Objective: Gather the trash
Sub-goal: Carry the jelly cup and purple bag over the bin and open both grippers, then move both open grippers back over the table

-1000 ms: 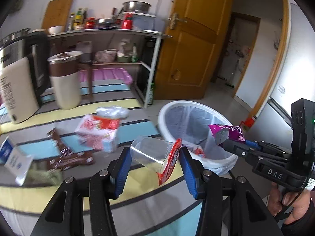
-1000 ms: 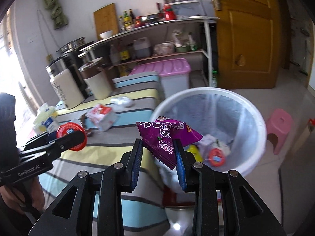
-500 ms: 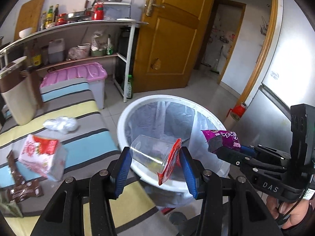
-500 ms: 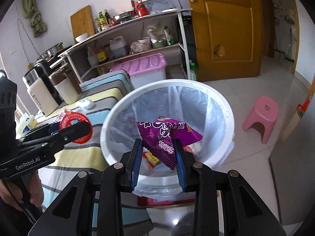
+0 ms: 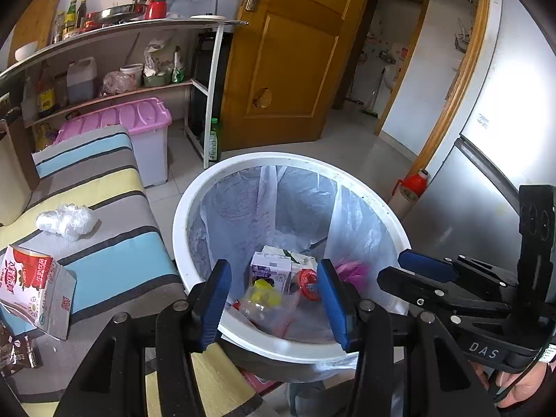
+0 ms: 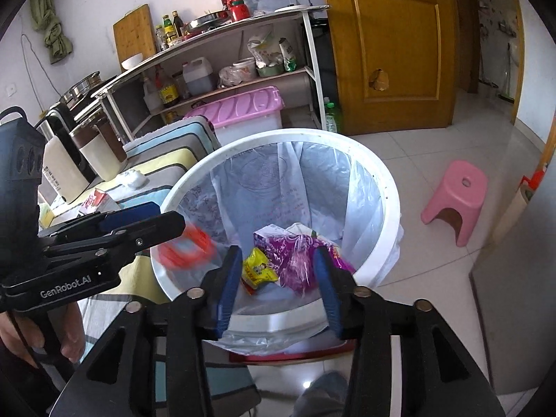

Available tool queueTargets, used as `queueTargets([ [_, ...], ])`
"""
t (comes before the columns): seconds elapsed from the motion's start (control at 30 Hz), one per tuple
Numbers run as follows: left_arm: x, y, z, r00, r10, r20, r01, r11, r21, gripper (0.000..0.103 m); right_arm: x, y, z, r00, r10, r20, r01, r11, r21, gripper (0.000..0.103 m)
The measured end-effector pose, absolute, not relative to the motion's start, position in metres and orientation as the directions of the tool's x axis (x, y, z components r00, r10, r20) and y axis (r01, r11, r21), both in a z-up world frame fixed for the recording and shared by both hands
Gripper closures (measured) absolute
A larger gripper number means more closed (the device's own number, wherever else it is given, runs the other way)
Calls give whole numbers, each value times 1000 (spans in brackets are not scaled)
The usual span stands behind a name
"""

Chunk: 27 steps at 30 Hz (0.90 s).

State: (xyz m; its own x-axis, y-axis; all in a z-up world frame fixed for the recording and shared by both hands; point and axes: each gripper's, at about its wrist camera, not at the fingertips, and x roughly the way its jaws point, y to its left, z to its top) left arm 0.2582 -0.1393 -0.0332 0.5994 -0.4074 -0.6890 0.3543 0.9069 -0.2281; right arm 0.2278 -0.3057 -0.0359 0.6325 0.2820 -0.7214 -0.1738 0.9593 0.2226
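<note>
White bin (image 5: 180,215), purple wrapper (image 6: 295,250), pink stool (image 6: 458,194), and a yellow-blue-grey striped cloth (image 5: 104,201).

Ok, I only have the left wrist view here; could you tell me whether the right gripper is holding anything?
Observer: No. The right gripper has just been opening its jaws. The purple snack bag shows blurred between them, clear of the pads, down in the lined bin.
Operator: Thank you. Is there anything on the floor beyond the bin?
Observer: Yes, a pink stool stands on the tiles, apart from the bin.
</note>
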Motion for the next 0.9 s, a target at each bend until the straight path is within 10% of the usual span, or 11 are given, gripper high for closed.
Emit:
queueTargets([
  [0.9, 194, -91, -4, 680, -357, -641, 273, 934, -231, 51, 186, -272, 1, 665, 348, -661, -265, 937, 227, 58],
])
